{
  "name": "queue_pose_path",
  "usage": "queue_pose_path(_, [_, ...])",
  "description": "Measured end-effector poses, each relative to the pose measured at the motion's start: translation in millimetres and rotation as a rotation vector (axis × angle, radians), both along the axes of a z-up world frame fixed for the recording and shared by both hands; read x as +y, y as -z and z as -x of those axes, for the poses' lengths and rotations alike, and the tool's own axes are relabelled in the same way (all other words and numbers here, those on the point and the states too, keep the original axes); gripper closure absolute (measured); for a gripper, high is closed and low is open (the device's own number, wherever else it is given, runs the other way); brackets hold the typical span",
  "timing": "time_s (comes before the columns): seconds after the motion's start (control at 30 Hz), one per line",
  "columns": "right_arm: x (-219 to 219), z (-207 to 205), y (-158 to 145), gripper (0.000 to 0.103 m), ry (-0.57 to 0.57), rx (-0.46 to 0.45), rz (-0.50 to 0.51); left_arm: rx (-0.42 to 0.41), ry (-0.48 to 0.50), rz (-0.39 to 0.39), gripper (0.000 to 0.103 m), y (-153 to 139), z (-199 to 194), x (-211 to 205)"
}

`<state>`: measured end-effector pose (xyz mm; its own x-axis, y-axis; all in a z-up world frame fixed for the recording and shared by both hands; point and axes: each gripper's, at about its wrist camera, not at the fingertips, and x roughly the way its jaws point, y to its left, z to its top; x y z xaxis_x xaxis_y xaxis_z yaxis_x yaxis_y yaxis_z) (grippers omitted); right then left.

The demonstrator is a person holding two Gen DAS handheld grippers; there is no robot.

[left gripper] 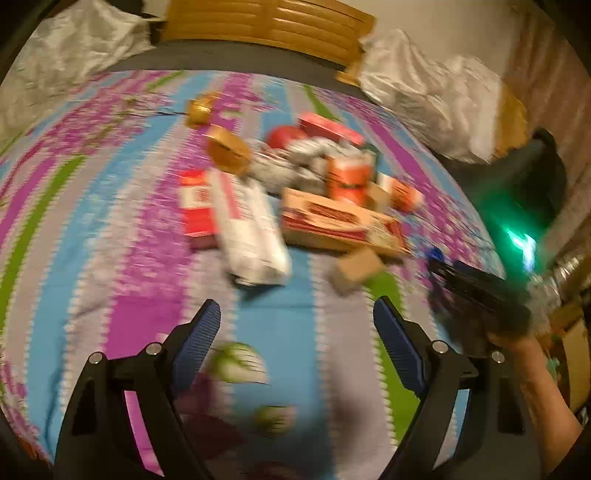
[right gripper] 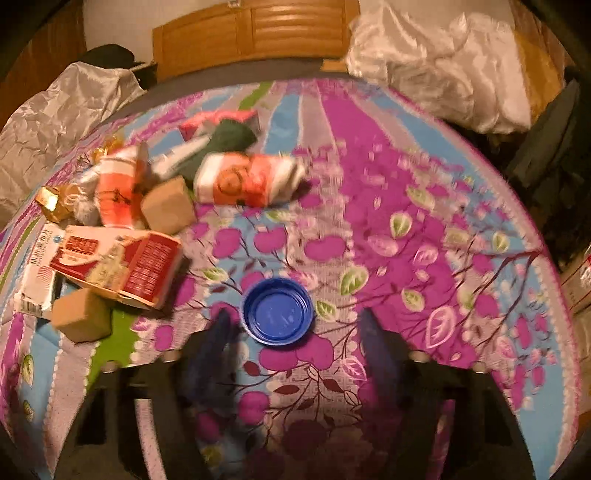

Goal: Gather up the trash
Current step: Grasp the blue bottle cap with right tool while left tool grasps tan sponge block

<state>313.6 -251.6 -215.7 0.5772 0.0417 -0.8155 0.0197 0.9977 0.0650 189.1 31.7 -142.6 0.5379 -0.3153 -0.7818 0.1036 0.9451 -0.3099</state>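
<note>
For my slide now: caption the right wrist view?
Open right gripper approaches a blue lid on the floral bedspread.

Floral bedspread [right gripper: 369,192], wooden headboard [right gripper: 255,33], white crumpled sheets [right gripper: 443,62].

Motion-blurred right gripper fingers [right gripper: 221,332]

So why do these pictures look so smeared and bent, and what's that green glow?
Left wrist view: heavy motion blur smears the pile of boxes, the left gripper stays sharp, and a green light flares at the right edge. Right wrist view: the blue lid is fairly crisp, while the right gripper is blurred. Both views: the fisheye lens bows the bedspread, with dark corners and warm, dim light.
</note>
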Motion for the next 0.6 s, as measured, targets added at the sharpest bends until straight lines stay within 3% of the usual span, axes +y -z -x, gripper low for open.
queue_pose_path(0.07, [-10,3,0,0.062,0.032,-0.022,-0.034,-0.008,0.048,0.005,0.022,2,-2,-14])
queue_pose_path(0.17, [-24,11,-3,0.062,0.064,-0.036,-0.128,-0.014,0.125,0.028,0.022,9,-13,-35])
queue_pose_path(0.47, [-32,77,-39,0.062,0.094,-0.097,-0.213,-0.010,0.232,0.017,0.022,50,-63,-74])
queue_pose_path(0.6, [-29,104,-54,0.062,0.086,-0.106,-0.222,0.014,0.233,-0.051,0.053,72,-73,-82])
